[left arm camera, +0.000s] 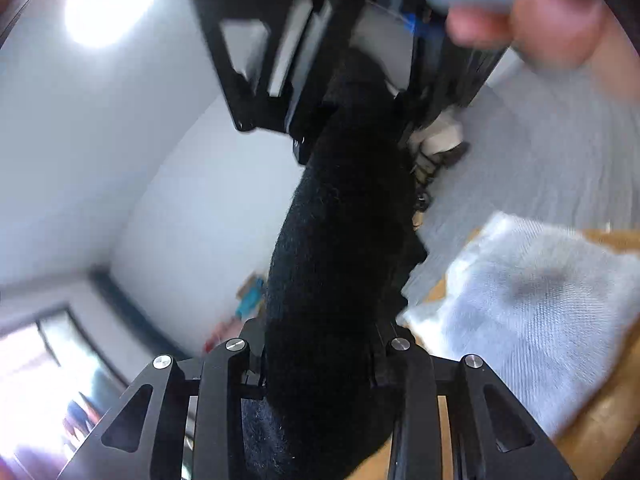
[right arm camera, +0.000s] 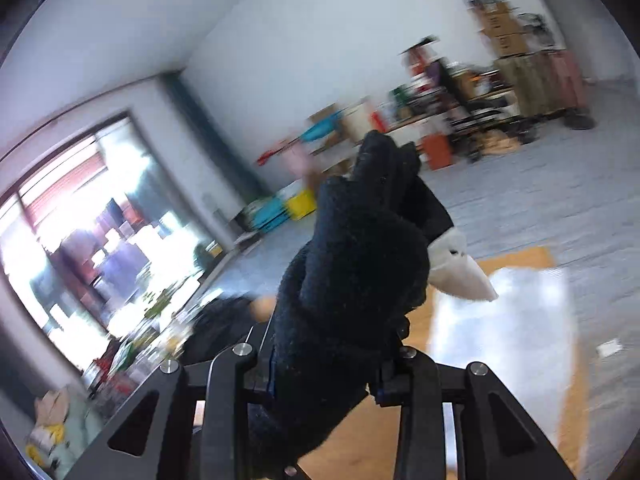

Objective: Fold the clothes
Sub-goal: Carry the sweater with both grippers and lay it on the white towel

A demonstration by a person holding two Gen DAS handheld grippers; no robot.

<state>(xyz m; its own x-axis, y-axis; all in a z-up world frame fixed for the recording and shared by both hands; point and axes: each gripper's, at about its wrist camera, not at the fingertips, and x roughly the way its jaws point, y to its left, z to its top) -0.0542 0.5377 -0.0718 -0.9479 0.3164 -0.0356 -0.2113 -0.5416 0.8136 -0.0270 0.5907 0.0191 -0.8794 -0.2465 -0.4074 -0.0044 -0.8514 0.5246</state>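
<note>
- Left gripper (left arm camera: pixel 320 364) is clamped on a black fleece garment (left arm camera: pixel 340 240); the fuzzy cloth fills the gap between its jaws and runs away from the camera as a taut band.
- At the far end of that band the left view shows the right gripper (left arm camera: pixel 320 92), its black frame facing back, with the person's hand (left arm camera: pixel 532 16) blurred at top right. So the garment is stretched between the two tools, up in the air.
- Right gripper (right arm camera: pixel 328 360) is also closed on the same black garment (right arm camera: pixel 352 264); here the cloth bunches into a thick lump above the jaws, and a white label or lining tab (right arm camera: pixel 460 276) sticks out on its right side.
- Below, well apart from the lifted cloth: a wooden table (left arm camera: pixel 600 412) with a folded pale grey cloth (left arm camera: pixel 540 312) lying on it, right of the black band. The right view shows the same pale cloth (right arm camera: pixel 500 328) on the tabletop (right arm camera: pixel 416 332).
- Both views are motion-blurred and tilted toward the room, so the garment's free end cannot be made out.
- Judged step: lift and spread, before any fold. The garment is held by two points and not laid flat yet.
- Next move likely calls for bringing both grips down together onto bare tabletop left of the pale cloth, keeping the span taut so it lands flat.
- Right grip holds a wad rather than an edge, so a regrip may be needed.
</note>
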